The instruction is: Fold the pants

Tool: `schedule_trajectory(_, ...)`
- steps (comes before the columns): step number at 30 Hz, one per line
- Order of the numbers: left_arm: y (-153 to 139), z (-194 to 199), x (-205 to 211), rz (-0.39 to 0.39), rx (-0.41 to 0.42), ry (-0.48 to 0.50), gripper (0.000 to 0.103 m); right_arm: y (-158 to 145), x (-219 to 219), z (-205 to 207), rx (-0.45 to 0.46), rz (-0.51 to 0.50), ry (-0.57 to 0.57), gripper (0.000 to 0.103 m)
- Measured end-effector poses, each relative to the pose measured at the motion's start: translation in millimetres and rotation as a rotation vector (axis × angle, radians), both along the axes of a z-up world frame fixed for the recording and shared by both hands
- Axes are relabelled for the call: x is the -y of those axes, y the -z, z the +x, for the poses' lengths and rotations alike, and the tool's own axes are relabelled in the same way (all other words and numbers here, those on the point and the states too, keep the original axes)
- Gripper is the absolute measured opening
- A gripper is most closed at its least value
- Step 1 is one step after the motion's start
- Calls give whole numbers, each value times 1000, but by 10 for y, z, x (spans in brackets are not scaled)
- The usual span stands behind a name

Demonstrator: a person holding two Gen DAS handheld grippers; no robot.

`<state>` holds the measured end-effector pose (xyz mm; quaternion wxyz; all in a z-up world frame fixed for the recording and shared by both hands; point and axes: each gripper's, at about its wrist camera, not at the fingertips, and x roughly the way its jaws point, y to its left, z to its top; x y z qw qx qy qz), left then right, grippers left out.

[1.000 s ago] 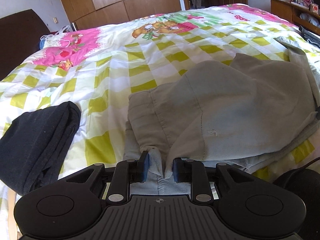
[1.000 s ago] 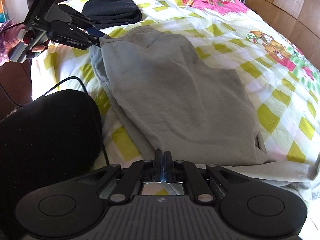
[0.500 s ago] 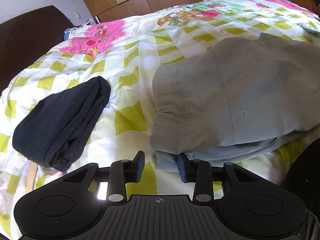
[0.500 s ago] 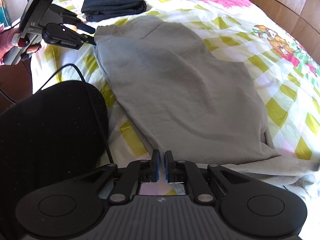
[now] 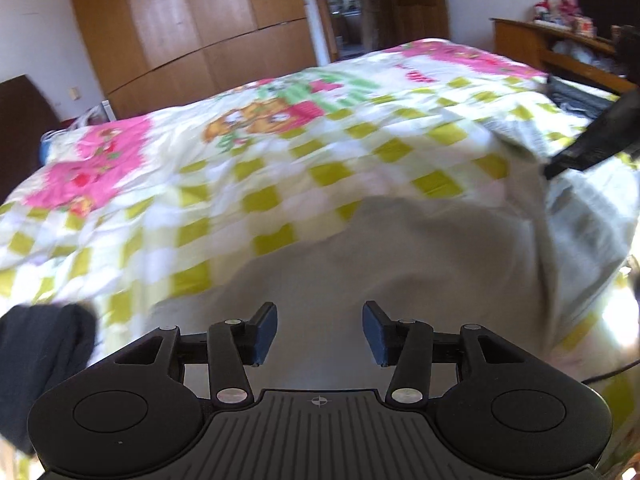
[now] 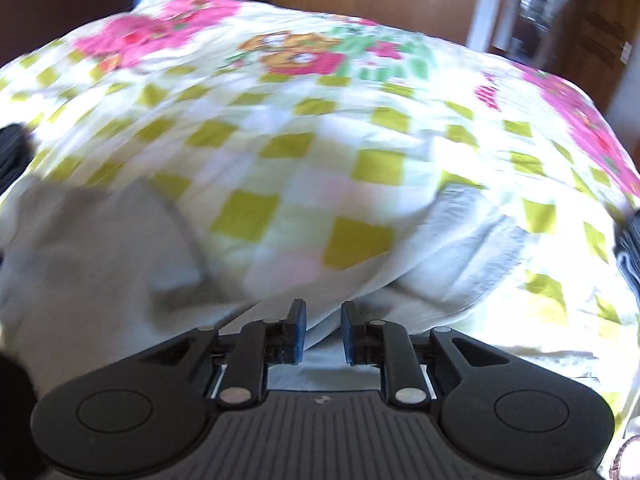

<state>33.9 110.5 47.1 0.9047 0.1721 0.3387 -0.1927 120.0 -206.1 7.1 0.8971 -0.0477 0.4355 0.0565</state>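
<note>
— Can you make out much? Both views are smeared with motion.

— Some. The grey pants lie on the checked bedspread, spread out just ahead of the left gripper, whose fingers stand wide apart with nothing between them. The near edge of the cloth is hidden behind the gripper body.

— And the other one?

— The right gripper has its fingers parted by a narrow gap, with pale fabric showing under them; whether they touch it I cannot tell. The pants spread to its left, and a lighter fold of the same cloth, I think, bunches to its right.

— What else is about?

— A dark folded garment sits left of the left gripper, cut off by the frame edge. A black shape juts in at its far right, over the pants' far end; too blurred to name. Beyond the bed stand a wooden wardrobe and an open doorway.
</note>
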Motion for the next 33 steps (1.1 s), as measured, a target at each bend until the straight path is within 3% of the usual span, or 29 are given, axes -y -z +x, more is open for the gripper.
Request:
schedule_trajectory(2,57,69,406,-33,-24,97,48,42,164,335,3,5,89,43)
schedule_trajectory(6,271,207,1063,-79,-86,224,50,335,379,948,-68,-34,213,44)
schedule_trajectory(7,323,237,1162,-86,-105,243,50,426,434,1047,-89,-55,234,42)
schedule_trajectory(8,385,266,1256,-86,-117,255,50,486,505,1110,-93,-60,247,24)
schedule_trajectory(10,468,311,1398,-76,-142,263,50,466,706,1135,-91,-17,289,19)
schedule_trajectory(14,437,342,1550,-46,-128,260,50,-114,1152,713,82,206,326,18)
schedule_trajectory(16,323,303,1595,-69,-105,275,50,-448,1397,248,197,356,346,18)
schedule_trajectory(18,268,256,1674,-80,-86,294,53,-611,1603,-332,289,435,394,18)
schedule_trajectory(21,359,173,1842,-66,-94,328,54,-360,1874,-1000,315,514,514,19)
schedule_trajectory(25,645,92,2100,1,-161,366,54,373,2158,-1249,158,540,655,20)
schedule_trajectory(26,700,72,2155,26,-163,371,54,471,2217,-1290,146,566,671,25)
schedule_trajectory(28,761,42,2224,51,-168,368,53,557,2313,-1324,157,600,696,26)
schedule_trajectory(31,753,22,2249,61,-169,360,53,572,2425,-1355,196,644,719,35)
schedule_trajectory(33,740,9,2261,73,-169,356,54,608,2506,-1347,203,650,752,34)
